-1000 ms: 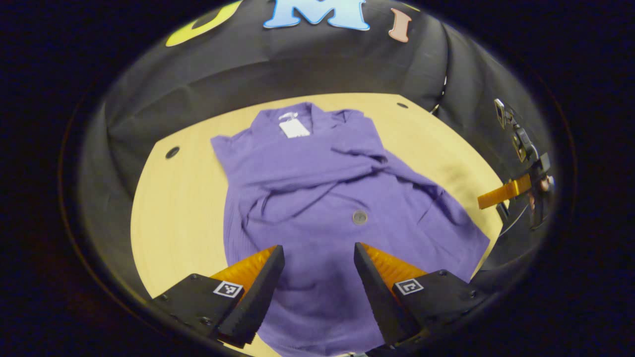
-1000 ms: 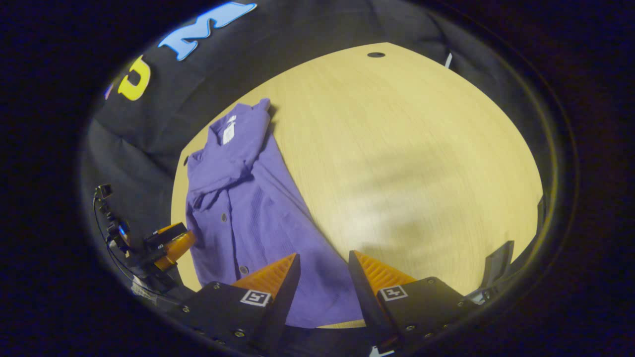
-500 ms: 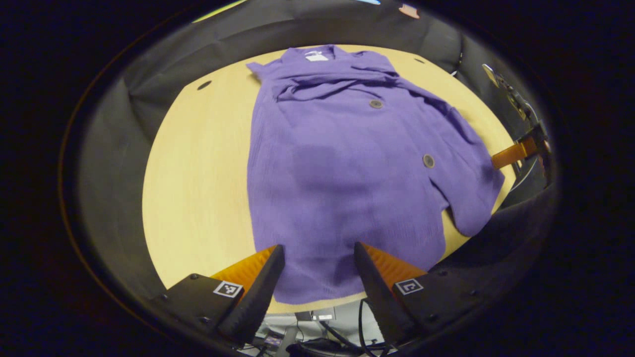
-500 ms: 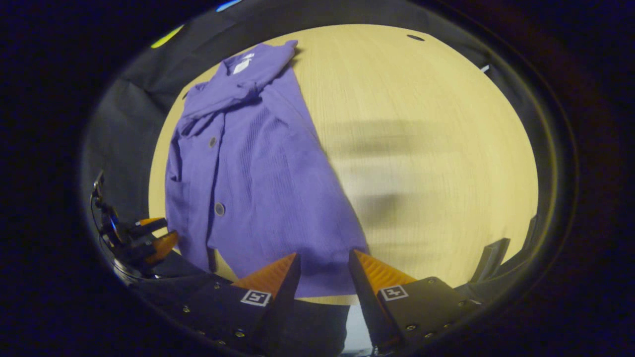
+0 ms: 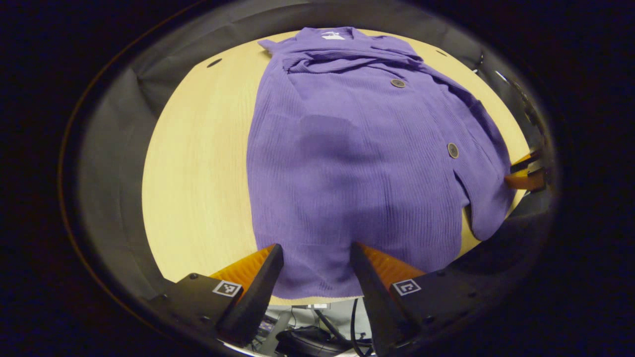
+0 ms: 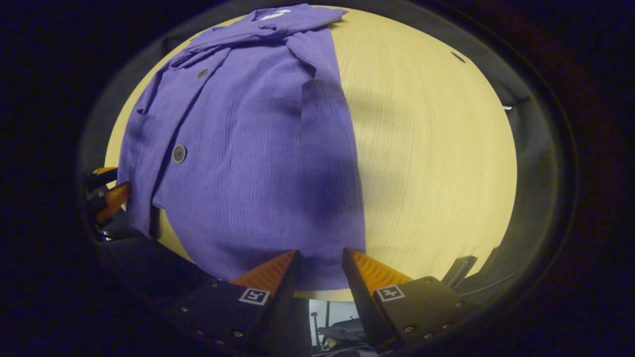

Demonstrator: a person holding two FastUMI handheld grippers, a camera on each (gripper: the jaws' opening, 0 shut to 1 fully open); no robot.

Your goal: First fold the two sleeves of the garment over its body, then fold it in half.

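Both hand-held grippers (image 5: 313,270) (image 6: 320,270) (jaws apart) have neared the garment's (image 5: 357,163) hem.

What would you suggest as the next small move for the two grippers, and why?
Probably lower both to pinch the hem: the left gripper and right gripper hang open over the near edge of the purple garment, whose sleeves already lie folded across its body.

Left gripper (image 5: 313,270) sits at the near hem of the purple garment (image 5: 357,163), fingers apart with the hem between them; garment lies flat on the pale wooden table (image 5: 198,163), the other gripper (image 5: 526,173) at its right edge
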